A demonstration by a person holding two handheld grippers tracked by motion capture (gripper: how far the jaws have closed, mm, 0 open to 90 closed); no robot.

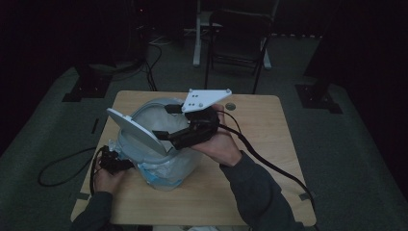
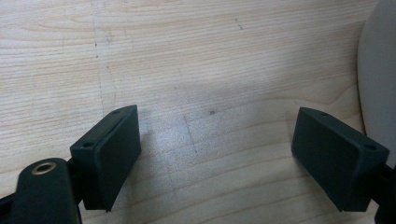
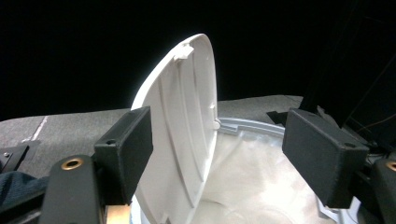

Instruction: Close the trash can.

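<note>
A small white bin [image 1: 166, 171] lined with a clear bag stands on the wooden table [image 1: 260, 125]. Its round swing lid [image 1: 134, 130] is tipped up on edge. My right gripper [image 1: 166, 137] reaches over the bin's mouth from the right. In the right gripper view the right gripper [image 3: 217, 154] is open, and the lid [image 3: 182, 116] stands between its jaws, close to the left pad, with no pad pressing on it. The bag [image 3: 252, 182] lies below. My left gripper [image 1: 122, 163] rests low at the bin's left side. Seen in its own view, the left gripper [image 2: 215, 158] is open over bare table [image 2: 210, 56].
A pale curved surface [image 2: 379, 79] edges the left gripper view at right. A small round disc [image 1: 230, 106] lies at the table's far side. Behind the table stand a folding chair [image 1: 238, 38] and black stand bases [image 1: 86, 89]. Cables [image 1: 57, 168] trail on the floor.
</note>
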